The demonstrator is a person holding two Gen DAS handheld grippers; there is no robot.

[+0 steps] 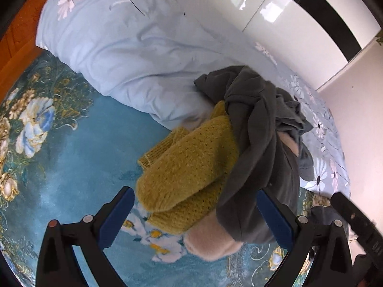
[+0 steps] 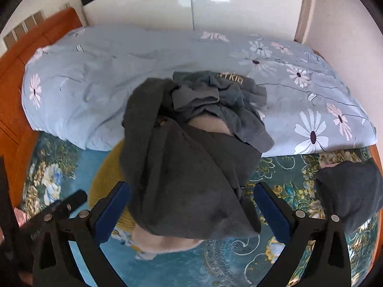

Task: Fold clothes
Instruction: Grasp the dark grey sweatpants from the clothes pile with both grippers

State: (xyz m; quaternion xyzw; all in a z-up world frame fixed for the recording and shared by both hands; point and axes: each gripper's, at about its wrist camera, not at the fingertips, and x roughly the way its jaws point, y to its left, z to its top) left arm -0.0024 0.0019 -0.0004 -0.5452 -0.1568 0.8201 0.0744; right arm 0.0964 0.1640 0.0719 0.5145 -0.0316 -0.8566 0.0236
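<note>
A heap of clothes lies on the teal floral bedspread (image 1: 79, 148). A mustard knit sweater (image 1: 186, 174) is at the left of the heap, a dark grey garment (image 1: 253, 143) (image 2: 186, 181) is draped over the top, and a pale pink fleece piece (image 1: 210, 244) (image 2: 165, 241) pokes out beneath. A lighter grey garment with yellow lettering (image 2: 222, 95) is bunched at the back. My left gripper (image 1: 194, 217) is open, its blue pads either side of the heap's near edge. My right gripper (image 2: 191, 210) is open too, straddling the dark grey garment.
A light blue flowered duvet (image 1: 134, 55) (image 2: 95, 81) is piled behind the heap. Another dark grey garment (image 2: 349, 193) lies on the right of the bedspread. An orange wooden bed frame (image 2: 14, 76) runs along the left. White wardrobe doors (image 2: 191, 2) stand beyond.
</note>
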